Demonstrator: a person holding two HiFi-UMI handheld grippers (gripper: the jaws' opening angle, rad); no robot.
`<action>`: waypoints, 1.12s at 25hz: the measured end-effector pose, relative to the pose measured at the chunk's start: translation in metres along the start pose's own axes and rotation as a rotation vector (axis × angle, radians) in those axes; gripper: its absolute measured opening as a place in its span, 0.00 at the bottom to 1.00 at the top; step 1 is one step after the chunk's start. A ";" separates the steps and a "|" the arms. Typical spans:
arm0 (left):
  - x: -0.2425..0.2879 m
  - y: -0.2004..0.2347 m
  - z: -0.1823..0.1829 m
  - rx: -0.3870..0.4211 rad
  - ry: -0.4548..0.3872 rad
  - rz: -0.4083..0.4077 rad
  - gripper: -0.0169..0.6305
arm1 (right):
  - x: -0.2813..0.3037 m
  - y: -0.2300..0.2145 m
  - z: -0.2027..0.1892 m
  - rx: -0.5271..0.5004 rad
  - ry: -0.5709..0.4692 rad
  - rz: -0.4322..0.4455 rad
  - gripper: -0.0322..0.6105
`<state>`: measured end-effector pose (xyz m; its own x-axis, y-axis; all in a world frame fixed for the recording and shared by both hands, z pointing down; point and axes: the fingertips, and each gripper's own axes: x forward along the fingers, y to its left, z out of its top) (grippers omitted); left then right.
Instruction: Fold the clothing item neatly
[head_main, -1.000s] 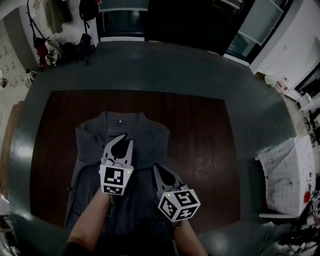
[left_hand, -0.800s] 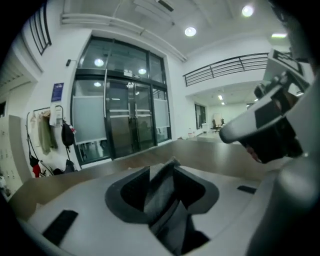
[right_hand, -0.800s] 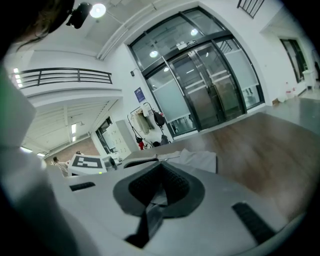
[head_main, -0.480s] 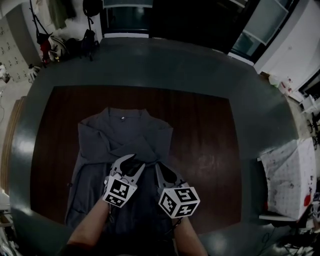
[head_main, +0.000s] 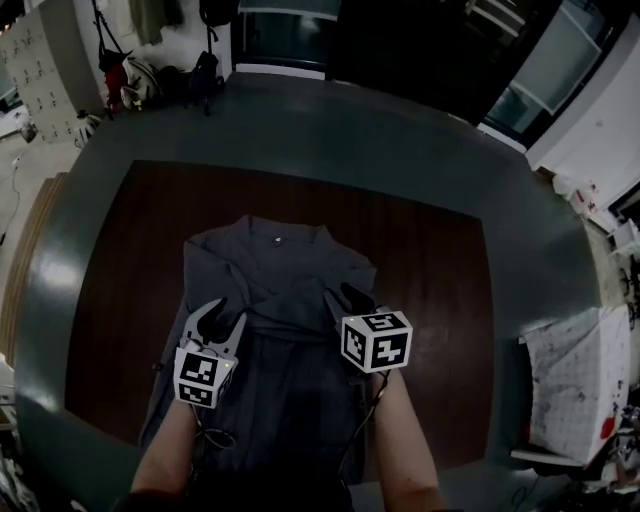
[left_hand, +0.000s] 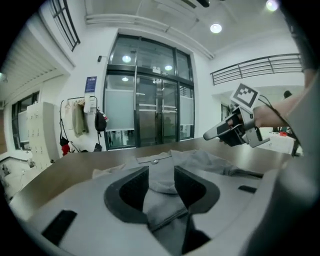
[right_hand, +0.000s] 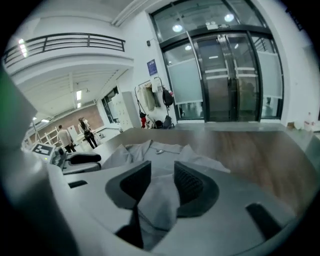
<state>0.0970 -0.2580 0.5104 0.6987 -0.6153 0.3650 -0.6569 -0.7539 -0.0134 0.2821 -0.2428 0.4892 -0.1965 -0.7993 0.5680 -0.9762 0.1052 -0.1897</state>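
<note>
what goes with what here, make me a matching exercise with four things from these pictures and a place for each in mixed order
Things:
1. left gripper
2. right gripper
3. collar button
4. speckled white surface

Places:
A. beyond the brown table, at the head view's right edge
B. over the grey shirt, on its side at that view's right
C. at the shirt's far end
D. over the shirt's edge at that view's left

Pairs: 1-D, 2-B, 3-C, 4-A

Both grippers' jaws have just been opening. Shirt cloth shows between each pair, not pinched.
</note>
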 end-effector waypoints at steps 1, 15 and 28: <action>-0.001 0.011 -0.002 -0.005 0.009 0.005 0.25 | 0.013 -0.002 -0.004 0.004 0.037 0.003 0.25; 0.034 0.072 -0.031 -0.050 0.050 -0.008 0.25 | 0.107 -0.005 -0.062 -0.052 0.361 -0.070 0.25; 0.042 0.070 -0.044 -0.060 0.088 0.014 0.25 | 0.075 -0.021 -0.039 0.003 0.142 -0.204 0.06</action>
<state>0.0680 -0.3269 0.5662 0.6635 -0.6008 0.4459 -0.6839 -0.7287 0.0359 0.2840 -0.2816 0.5673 -0.0067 -0.7128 0.7013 -0.9967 -0.0519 -0.0622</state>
